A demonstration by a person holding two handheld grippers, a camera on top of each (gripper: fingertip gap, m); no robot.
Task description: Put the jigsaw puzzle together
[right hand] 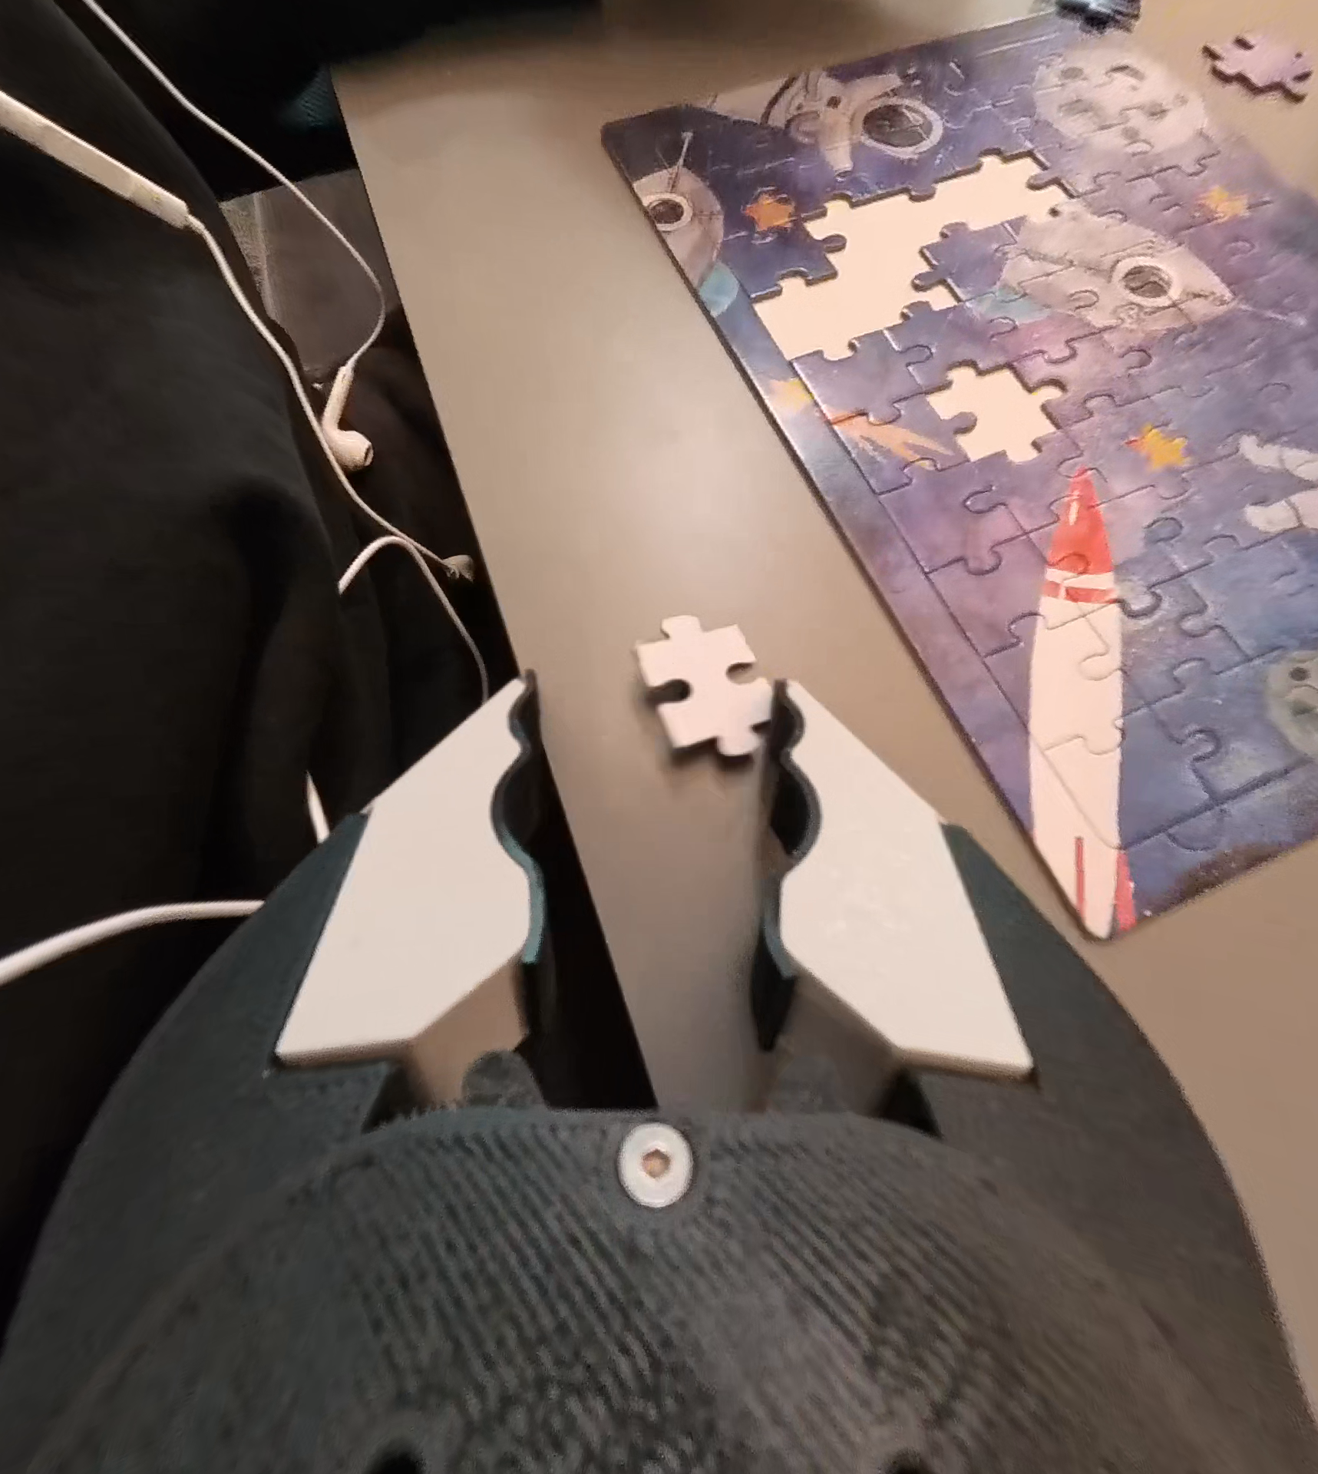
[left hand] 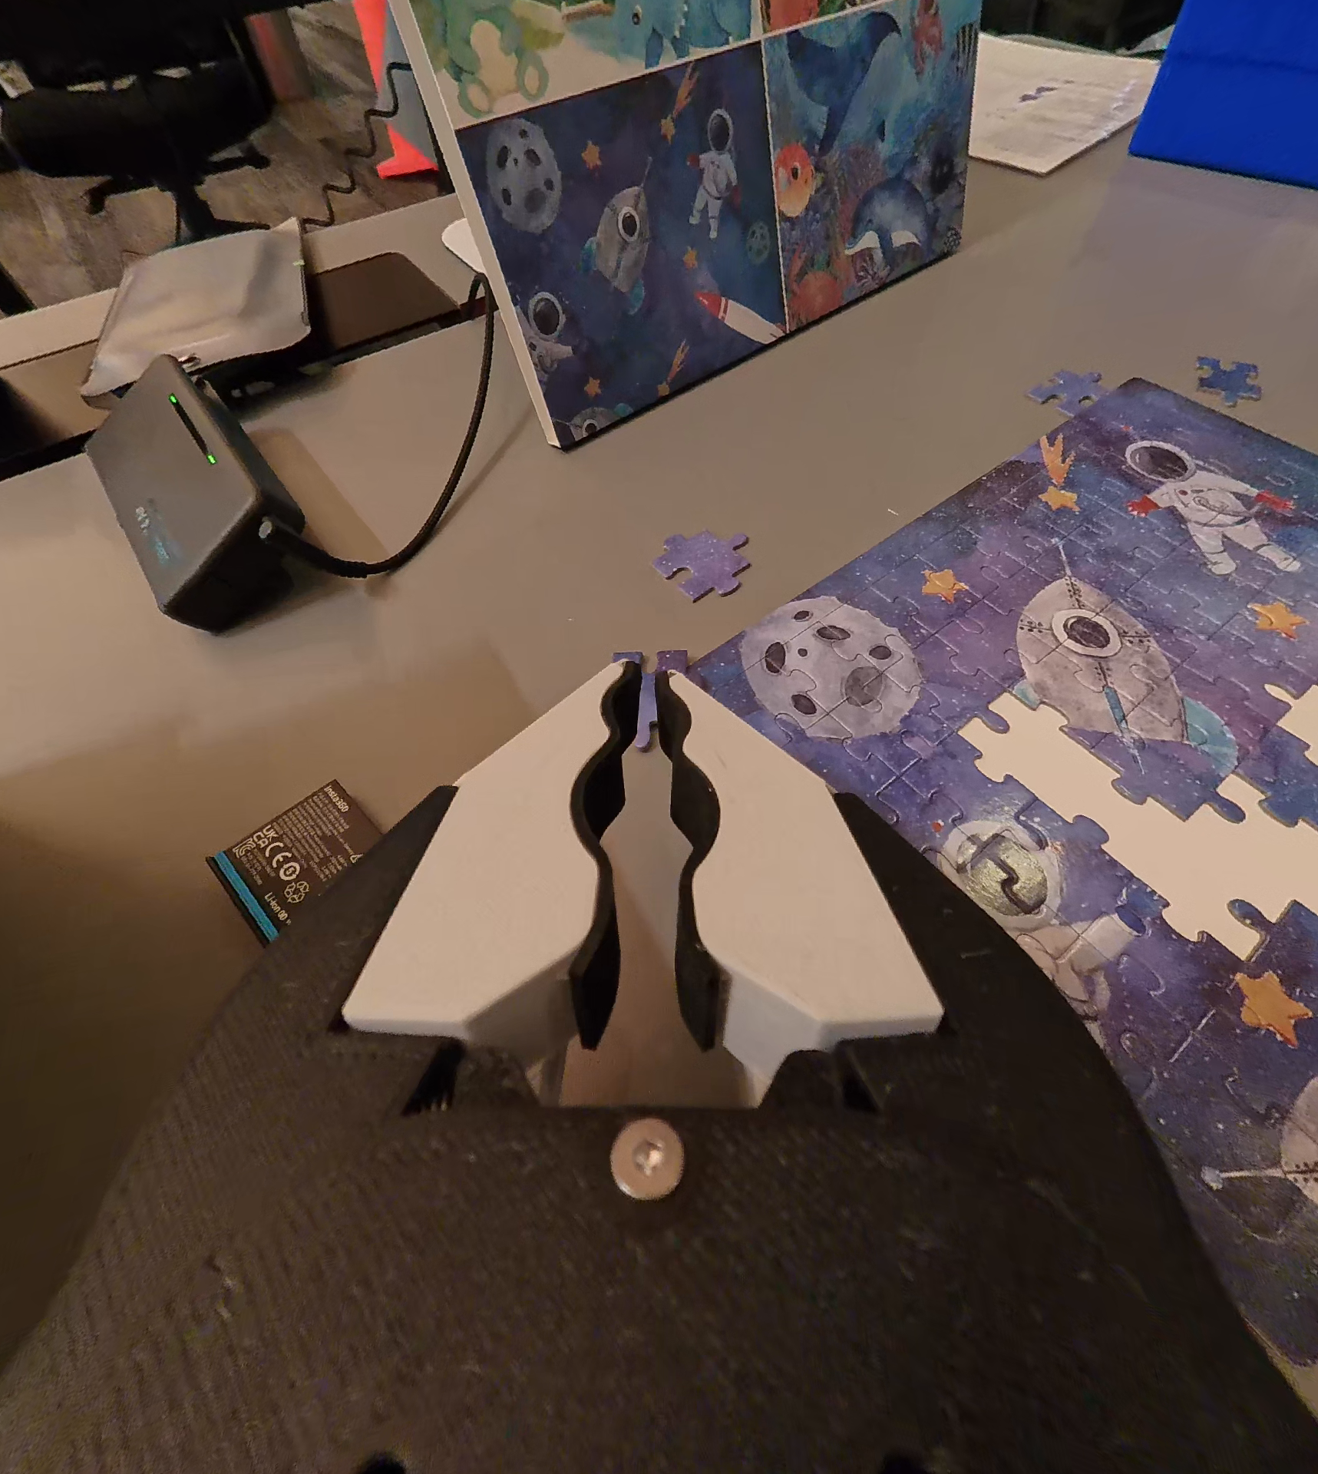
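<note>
The left tool (left hand: 651, 678) is pinching a purple puzzle piece (left hand: 649, 702) on edge just off the near corner of the puzzle (left hand: 1038, 718), while the right tool (right hand: 651, 702) is hanging spread and empty, one finger (right hand: 787, 718) seemingly touching a white, face-down piece (right hand: 707, 690) lying on the bench (right hand: 599, 439). These thin card pieces are likely weighing almost nothing and bending easily, so gripping across the flat body rather than a tab looks safest. Only the left view is showing farther loose pieces (left hand: 702, 562) and the picture box (left hand: 703, 223); only the right is showing the earphone cable (right hand: 304, 335).
</note>
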